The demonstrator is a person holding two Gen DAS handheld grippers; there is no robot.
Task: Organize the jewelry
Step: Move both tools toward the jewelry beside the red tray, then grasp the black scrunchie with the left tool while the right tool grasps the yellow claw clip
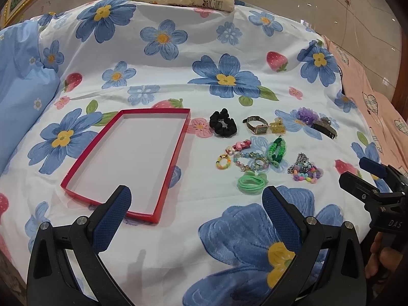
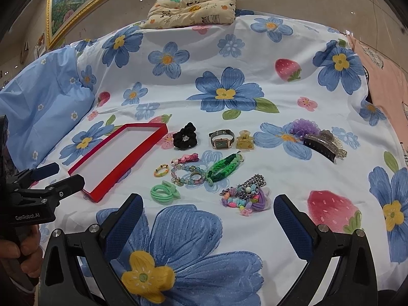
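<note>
Start of sorting: red tray (image 1: 127, 160) empty; jewelry at its 3 o'clock. My left tongs (image 1: 196, 199) and right tongs (image 2: 207, 207) both wide, empty. Next: grasp green hair ties (image 2: 163, 191).

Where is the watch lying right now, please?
The watch lies on the bedspread, in the back row right of the red tray, between the black scrunchie and the yellow clip.

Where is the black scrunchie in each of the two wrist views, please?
Left wrist: black scrunchie, just right of centre, beside the red tray's far right corner.
Right wrist: black scrunchie, slightly left of centre.
Shared landmark: the watch lies just right of it in both.
</note>
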